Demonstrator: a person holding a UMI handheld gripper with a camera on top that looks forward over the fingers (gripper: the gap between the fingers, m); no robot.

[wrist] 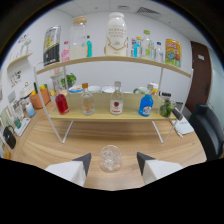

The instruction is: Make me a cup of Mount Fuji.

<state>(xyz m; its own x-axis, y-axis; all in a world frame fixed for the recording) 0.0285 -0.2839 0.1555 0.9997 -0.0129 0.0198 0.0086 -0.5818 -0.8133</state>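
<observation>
Claw (113, 161) spread wide, fingers apart and gripping nothing. Clear glass (110, 157) upright on wooden worktop (60, 145), between the two fingertips with a gap on either side. Beyond it, white-framed shelf (115, 114) with a row of bottles on lower board: red bottle (62, 103), amber bottle (87, 102), clear bottle with red label (116, 102), blue bottle (145, 104). Large jars on upper board.

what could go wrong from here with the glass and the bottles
The gripper is open with the clear glass standing between its fingers; closing off-centre could tip or slide it on the wooden table. The lower shelf holds closely spaced bottles, so reaching for the blue bottle might knock a neighbour.
</observation>
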